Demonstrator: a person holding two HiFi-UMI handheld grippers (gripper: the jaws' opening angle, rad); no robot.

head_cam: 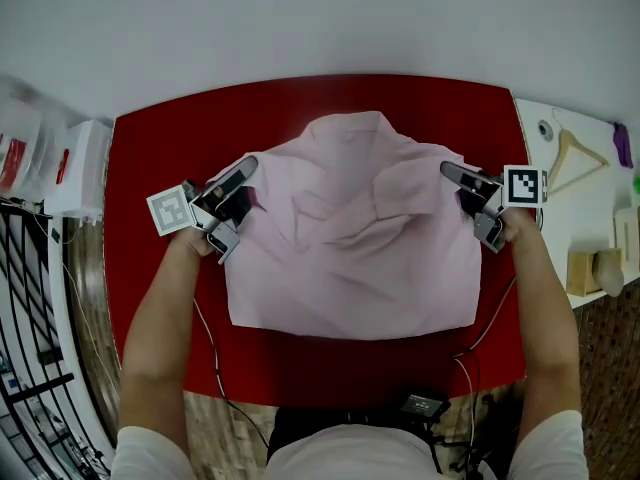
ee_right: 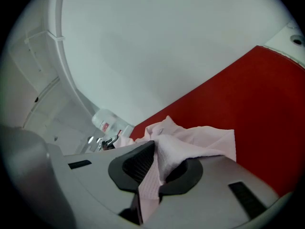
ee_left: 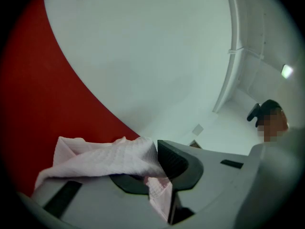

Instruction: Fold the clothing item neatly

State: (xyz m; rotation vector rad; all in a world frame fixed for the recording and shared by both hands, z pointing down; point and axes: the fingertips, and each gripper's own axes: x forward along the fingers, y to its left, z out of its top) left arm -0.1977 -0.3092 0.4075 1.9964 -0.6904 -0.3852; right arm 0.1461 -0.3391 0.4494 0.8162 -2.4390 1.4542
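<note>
Your left hand-held gripper (head_cam: 240, 196) is closed on the left side of the pink shirt (head_cam: 350, 258). In the left gripper view a fold of the cloth is pinched between the two pads. Your right hand-held gripper (head_cam: 468, 198) does the same on the right side, with its jaws together and pink cloth squeezed between them. Both hold the shirt at about shoulder level, low over the red desk (head_cam: 165, 168).

The shirt lies in the middle of the desk, with the collar (head_cam: 352, 128) away from you and the bottom hem near you. The lower half is flat, with straight edges, so the spreading out seems to be done. The upper half is wrinkled, with loose folds across the chest. The sleeves seem to be turned in toward the middle, but how neatly is hard to tell.

By this look you are somewhere in the middle of the task, busy with the side folds. You probably have three steps left: lay down the two parts that you hold, smooth the chest, and fold the hem up toward the collar.
</note>
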